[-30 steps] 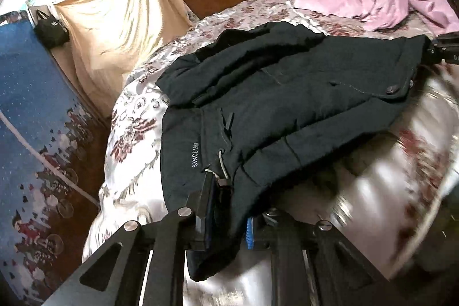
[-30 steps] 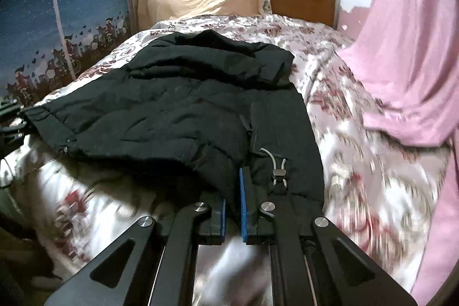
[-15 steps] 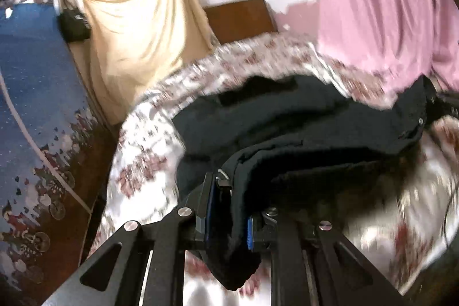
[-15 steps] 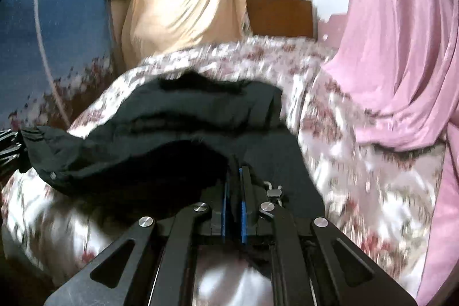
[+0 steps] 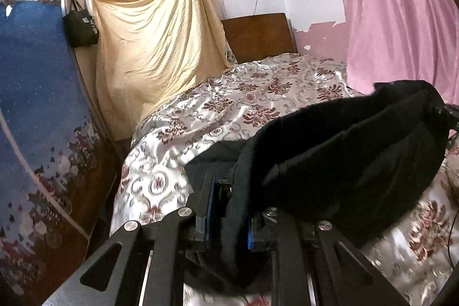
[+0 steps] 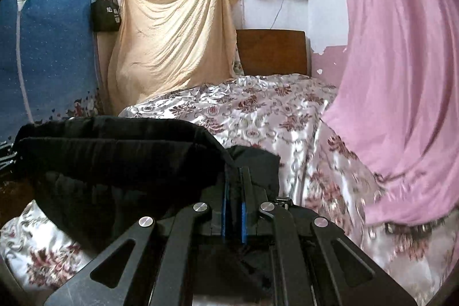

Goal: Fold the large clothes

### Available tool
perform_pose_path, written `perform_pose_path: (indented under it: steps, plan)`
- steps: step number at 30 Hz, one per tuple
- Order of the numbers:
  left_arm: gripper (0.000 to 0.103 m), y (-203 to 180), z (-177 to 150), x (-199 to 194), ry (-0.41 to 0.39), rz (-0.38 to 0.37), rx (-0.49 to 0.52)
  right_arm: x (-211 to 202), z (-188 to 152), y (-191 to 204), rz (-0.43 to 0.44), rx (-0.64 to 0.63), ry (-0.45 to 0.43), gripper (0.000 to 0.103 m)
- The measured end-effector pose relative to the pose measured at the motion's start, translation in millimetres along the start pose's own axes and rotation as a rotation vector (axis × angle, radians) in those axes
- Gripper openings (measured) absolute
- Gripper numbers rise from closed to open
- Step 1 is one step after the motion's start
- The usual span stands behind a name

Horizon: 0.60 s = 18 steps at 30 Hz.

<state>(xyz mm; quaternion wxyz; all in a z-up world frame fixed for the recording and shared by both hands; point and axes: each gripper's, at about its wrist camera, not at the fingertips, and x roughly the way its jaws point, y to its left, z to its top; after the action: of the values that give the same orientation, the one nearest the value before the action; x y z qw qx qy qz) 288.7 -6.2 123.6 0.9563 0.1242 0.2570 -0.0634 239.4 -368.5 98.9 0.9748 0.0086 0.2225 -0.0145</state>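
A large black padded jacket (image 5: 344, 151) hangs lifted over the floral bedspread (image 5: 252, 105). My left gripper (image 5: 229, 208) is shut on one lower corner of it, with thick black fabric bunched between the blue pads. In the right wrist view the same jacket (image 6: 114, 159) stretches away to the left as a folded band, and my right gripper (image 6: 233, 200) is shut on its other corner, pads almost touching over a thin layer. The far end of the jacket in each view reaches toward the other gripper. The jacket's lower part sags onto the bed.
The bed's wooden headboard (image 6: 272, 50) stands at the far wall. A pink curtain (image 6: 401, 76) hangs along the right and drapes onto the bedspread. A beige cloth (image 5: 160, 48) hangs at the back left, beside a blue patterned panel (image 5: 34, 93) with a black bag (image 5: 80, 27).
Both grippers have risen and moved toward the headboard, lifting the jacket's hem off the bed. The jacket, which lay flat, now folds over itself as a raised band between them.
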Motion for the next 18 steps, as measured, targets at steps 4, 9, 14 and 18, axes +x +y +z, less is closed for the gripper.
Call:
perform_pose_path:
  steps: [4,9,14,18]
  plan:
    - [0.016,7,26,35,0.01,0.0,0.006,41,27,-1,-0.005,-0.023,-0.001,0.006]
    - [0.016,16,54,88,0.032,0.006,0.005,100,58,2,-0.027,-0.053,0.008,0.006]
    - [0.016,21,71,148,0.078,0.007,0.002,164,74,9,-0.063,-0.095,0.05,0.006]
    - [0.016,18,78,188,0.098,0.007,0.011,212,77,15,-0.099,-0.13,0.095,0.006]
